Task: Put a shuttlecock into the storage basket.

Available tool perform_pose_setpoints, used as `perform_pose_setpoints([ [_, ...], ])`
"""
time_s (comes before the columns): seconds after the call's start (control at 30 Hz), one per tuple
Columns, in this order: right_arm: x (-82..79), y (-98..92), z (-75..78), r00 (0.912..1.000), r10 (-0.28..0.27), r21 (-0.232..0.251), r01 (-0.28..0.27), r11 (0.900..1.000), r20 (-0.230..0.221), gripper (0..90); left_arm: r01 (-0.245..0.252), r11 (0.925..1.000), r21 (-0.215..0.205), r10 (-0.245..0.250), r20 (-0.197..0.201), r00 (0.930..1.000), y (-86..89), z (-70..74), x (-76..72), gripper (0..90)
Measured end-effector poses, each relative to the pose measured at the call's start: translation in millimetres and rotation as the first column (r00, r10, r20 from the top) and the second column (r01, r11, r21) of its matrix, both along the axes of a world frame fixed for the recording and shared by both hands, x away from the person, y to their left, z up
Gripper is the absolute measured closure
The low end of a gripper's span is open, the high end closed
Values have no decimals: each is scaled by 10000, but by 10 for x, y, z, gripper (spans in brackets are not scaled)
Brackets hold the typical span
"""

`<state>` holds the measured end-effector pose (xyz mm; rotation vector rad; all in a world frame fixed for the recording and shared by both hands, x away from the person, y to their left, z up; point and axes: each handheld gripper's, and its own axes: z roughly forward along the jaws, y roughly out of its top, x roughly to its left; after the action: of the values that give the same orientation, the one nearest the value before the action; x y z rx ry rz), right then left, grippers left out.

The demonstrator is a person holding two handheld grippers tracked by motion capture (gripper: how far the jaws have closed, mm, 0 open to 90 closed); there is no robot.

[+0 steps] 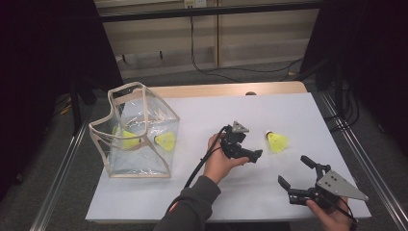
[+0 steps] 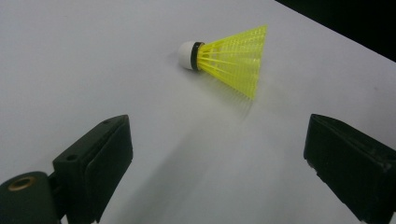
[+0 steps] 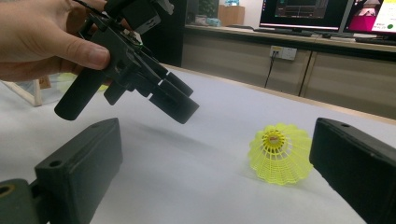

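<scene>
Shuttlecock lying loose on the white tabletop, right of centre, white cork pointing away from the person, yellow skirt toward the near edge. Not touched by either tongs.

Largest first: tabletop, white-covered, wooden strip along the far edge. On its left part, clear bag with cream trim, standing open-topped, two more yellow shuttlecocks inside, seen through the wall.

Left hand near the middle of the tabletop, gripping the left tongs, tips aimed right toward the loose shuttlecock, near it but apart. In the left gripper view, jaws spread wide, nothing between them but bare tabletop; shuttlecock lying ahead, on its side, cork to the left, skirt to the right.

Right hand at the near right corner, holding the right tongs, tips pointing left and away. In the right gripper view, jaws wide apart and empty; shuttlecock resting ahead, close to the right-hand jaw, skirt opening facing the camera; left hand and left tongs hanging above the tabletop at upper left, angled down toward the shuttlecock.
</scene>
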<state>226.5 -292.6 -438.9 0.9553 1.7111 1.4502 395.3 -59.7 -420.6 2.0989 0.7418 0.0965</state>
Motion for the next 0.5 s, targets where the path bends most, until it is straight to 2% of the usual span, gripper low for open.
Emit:
perform_pose_setpoints([
  [0.17, -2, -5, 1, 10000, 28, -27, -28, 10000, 0, 24, -16, 9998, -180, 16, -4, 10000, -42, -5, 7, 89],
  [0.27, -2, -6, 1, 10000, 14, -25, -14, 10000, -11, 24, -31, 9999, -153, 32, 80, 10000, -61, -13, 17, 92],
  [0.5, -2, -4, 1, 10000, 13, -31, -13, 10000, 0, 24, -16, 9998, -203, 15, -8, 10000, -133, -56, 18, 106],
])
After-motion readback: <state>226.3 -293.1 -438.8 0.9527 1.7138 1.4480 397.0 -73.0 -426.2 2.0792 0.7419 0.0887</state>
